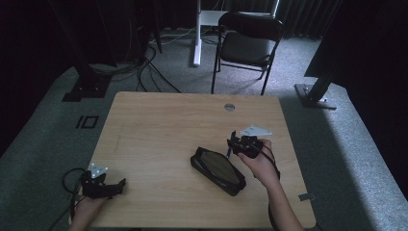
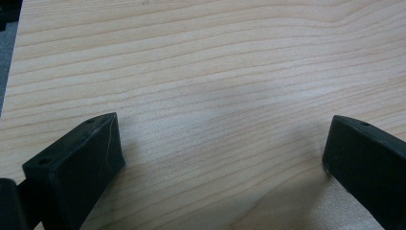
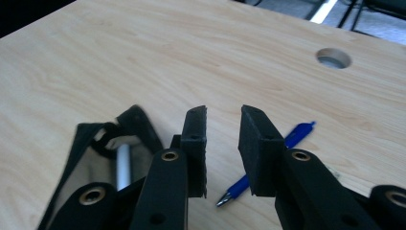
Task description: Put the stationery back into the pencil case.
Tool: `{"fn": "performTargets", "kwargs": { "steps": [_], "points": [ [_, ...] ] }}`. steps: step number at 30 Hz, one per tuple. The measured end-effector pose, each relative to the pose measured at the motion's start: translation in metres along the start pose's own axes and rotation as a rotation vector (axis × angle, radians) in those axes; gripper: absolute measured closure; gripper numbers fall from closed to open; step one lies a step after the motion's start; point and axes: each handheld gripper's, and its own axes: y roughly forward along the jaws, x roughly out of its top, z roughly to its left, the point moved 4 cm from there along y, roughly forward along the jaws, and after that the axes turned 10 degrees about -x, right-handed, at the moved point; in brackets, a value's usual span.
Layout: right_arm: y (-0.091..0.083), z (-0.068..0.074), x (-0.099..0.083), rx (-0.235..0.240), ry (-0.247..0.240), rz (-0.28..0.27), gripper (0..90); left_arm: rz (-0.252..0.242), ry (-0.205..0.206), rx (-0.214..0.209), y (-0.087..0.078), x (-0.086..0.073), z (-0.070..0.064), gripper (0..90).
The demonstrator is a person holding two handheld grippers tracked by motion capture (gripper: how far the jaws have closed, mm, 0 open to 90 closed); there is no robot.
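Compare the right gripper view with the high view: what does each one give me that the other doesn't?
Right gripper view alone: the blue ballpoint pen lying on the table past the slightly parted jaws, tip toward the camera, and a silvery cylindrical item inside the open black pencil case.

High view alone: the left gripper near the table's near left corner, the black folding chair and the grey carpet around the table.

Both: the light wooden table, its round cable hole, the case and the right gripper beside it.
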Motion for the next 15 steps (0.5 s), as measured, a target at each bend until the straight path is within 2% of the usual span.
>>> {"fn": "performTargets", "kwargs": {
  "steps": [8, 15],
  "points": [
    [0.008, -0.016, -0.008, -0.068, 0.049, -0.015, 71.5, 0.000, 0.000, 0.000, 0.000, 0.000, 0.000, 0.3],
    [0.018, -0.025, -0.016, -0.085, 0.076, -0.006, 69.1, 0.000, 0.000, 0.000, 0.000, 0.000, 0.000, 0.3]
  ]
}}
